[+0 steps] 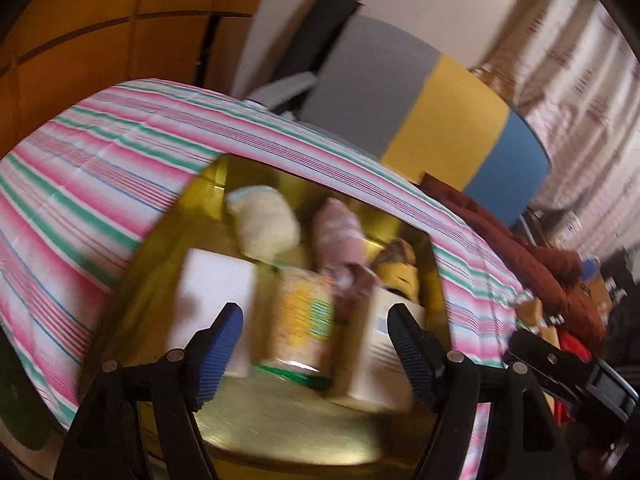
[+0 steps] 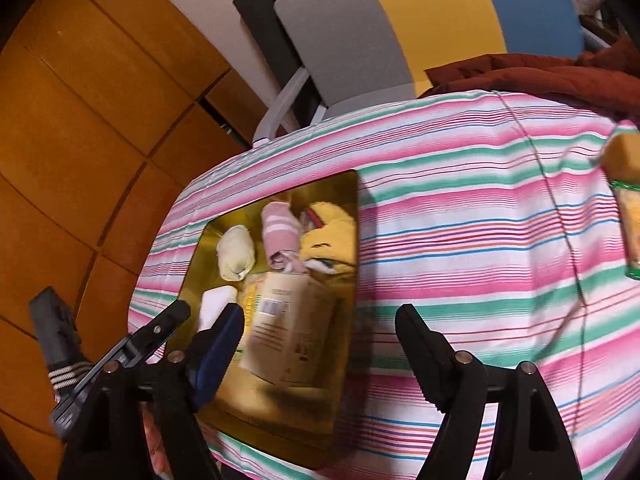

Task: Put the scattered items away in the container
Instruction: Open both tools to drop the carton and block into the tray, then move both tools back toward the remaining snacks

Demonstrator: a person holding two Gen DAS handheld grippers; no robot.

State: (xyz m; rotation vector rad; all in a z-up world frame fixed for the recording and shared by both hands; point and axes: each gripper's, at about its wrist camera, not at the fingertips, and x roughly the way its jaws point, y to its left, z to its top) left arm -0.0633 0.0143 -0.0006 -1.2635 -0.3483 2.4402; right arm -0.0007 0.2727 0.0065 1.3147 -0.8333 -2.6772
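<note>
Over the striped table (image 2: 460, 216), I hold both grippers above the gold container (image 2: 344, 280), each with its fingers spread wide and nothing between them. My left gripper (image 1: 316, 344) hangs directly over the box's open top, where a yellow-and-green packet (image 1: 304, 316) lies blurred between a white block (image 1: 216, 280) and a cardboard carton (image 1: 384, 340). Behind them sit a cream sock roll (image 1: 264, 224), a pink striped sock (image 1: 340, 232) and a yellow cloth (image 1: 400, 272). My right gripper (image 2: 320, 328) hovers at the container's near right edge, partly over the tablecloth; the same carton (image 2: 288, 328) shows below it. One item lies out on the cloth at far right: a yellow packet (image 2: 628, 184) with a green end, well apart from the box. A multicoloured chair (image 2: 400, 24) stands past the table.
</note>
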